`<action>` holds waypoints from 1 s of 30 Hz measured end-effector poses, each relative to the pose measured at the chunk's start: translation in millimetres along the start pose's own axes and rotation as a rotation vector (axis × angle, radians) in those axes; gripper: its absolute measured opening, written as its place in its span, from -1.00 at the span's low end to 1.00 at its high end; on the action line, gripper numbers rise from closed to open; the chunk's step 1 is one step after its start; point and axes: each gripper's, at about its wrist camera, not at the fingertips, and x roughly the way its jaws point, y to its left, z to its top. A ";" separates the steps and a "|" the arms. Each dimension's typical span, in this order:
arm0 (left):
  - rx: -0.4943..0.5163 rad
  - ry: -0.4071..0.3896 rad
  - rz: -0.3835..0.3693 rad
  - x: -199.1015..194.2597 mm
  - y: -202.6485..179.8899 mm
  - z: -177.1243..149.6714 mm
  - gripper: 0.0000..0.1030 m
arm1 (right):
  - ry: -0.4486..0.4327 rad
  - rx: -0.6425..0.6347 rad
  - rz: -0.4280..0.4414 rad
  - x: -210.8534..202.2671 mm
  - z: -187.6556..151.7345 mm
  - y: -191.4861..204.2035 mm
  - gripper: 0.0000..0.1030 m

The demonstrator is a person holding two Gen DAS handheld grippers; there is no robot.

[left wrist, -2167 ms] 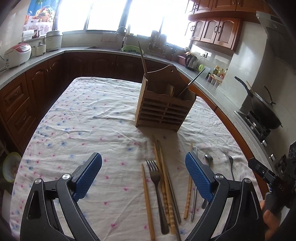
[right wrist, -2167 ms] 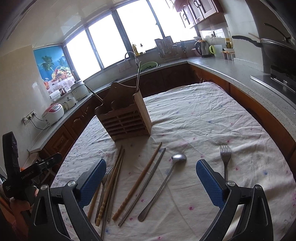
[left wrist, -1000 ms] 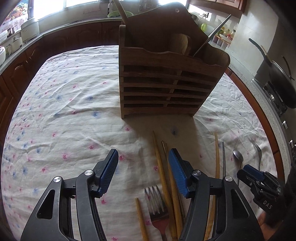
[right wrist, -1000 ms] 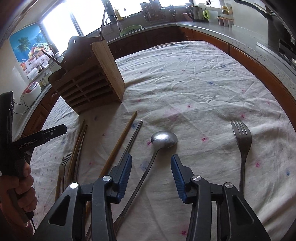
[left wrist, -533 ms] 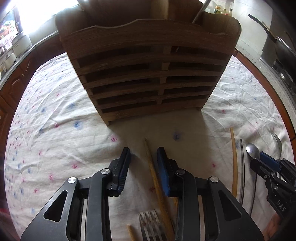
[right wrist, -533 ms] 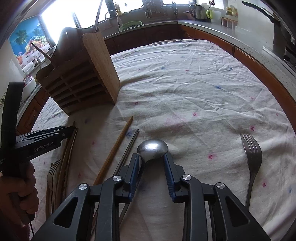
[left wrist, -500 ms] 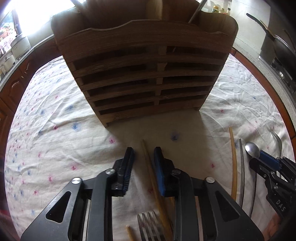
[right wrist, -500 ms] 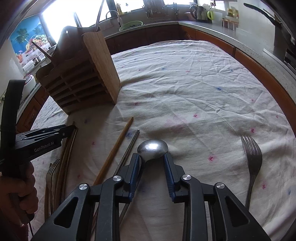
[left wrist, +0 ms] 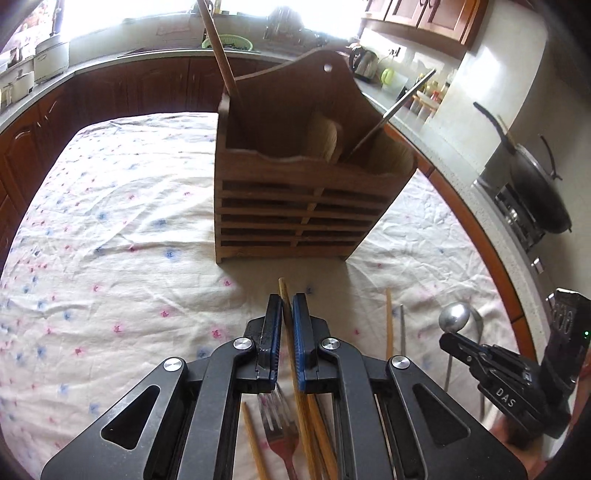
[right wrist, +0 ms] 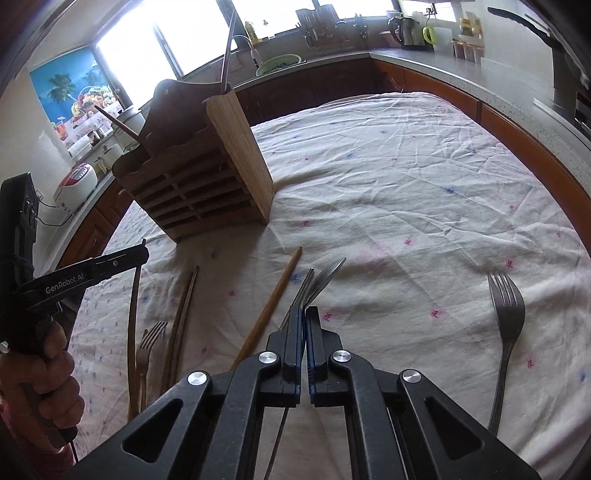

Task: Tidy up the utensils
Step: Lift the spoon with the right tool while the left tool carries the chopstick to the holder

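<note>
A wooden utensil holder point(left wrist: 295, 199) stands on the flowered tablecloth point(left wrist: 110, 229); it also shows in the right wrist view point(right wrist: 207, 184). My left gripper point(left wrist: 287, 301) is shut on a wooden chopstick point(left wrist: 284, 291), raised off the cloth. My right gripper point(right wrist: 304, 310) is shut on the metal spoon point(right wrist: 325, 278), bowl tipped on edge; the spoon also shows in the left wrist view point(left wrist: 454, 317). More chopsticks point(left wrist: 388, 321), a fork point(left wrist: 277, 424) and another fork point(right wrist: 506, 317) lie on the cloth.
The holder holds a wooden stick point(left wrist: 218, 55) and a metal one point(left wrist: 402, 103). A counter with a kettle point(right wrist: 406, 26) and a wok point(left wrist: 535, 192) rings the table. The left gripper shows in the right wrist view point(right wrist: 92, 273).
Both grippers closed fully. The left one gripped the chopstick and drew back and up from the holder. The right one gripped the spoon, which rolled onto its edge and lifted.
</note>
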 end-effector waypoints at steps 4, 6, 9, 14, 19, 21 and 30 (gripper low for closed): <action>-0.017 -0.071 -0.029 -39.1 2.8 -0.6 -0.92 | -0.045 0.000 0.047 -22.2 4.5 6.2 -0.96; -0.024 -0.102 -0.041 -56.8 4.2 -1.3 -0.92 | -0.073 -0.005 0.074 -33.7 6.8 10.4 -0.96; -0.022 -0.141 -0.042 -73.7 -0.2 -3.3 -0.92 | -0.111 -0.028 0.081 -48.4 9.9 19.3 -0.96; -0.021 -0.186 -0.056 -103.7 4.7 -10.6 -0.92 | -0.143 -0.053 0.084 -63.2 9.3 29.0 -0.96; -0.025 -0.234 -0.071 -126.2 3.4 -17.6 -0.92 | -0.171 -0.073 0.091 -76.0 7.0 37.0 -0.96; -0.023 -0.252 -0.073 -134.4 3.0 -19.8 -0.92 | -0.183 -0.080 0.095 -81.7 6.0 40.2 -0.96; -0.022 -0.323 -0.074 -162.2 3.9 -23.1 -0.92 | -0.235 -0.097 0.107 -102.9 10.4 50.9 -0.96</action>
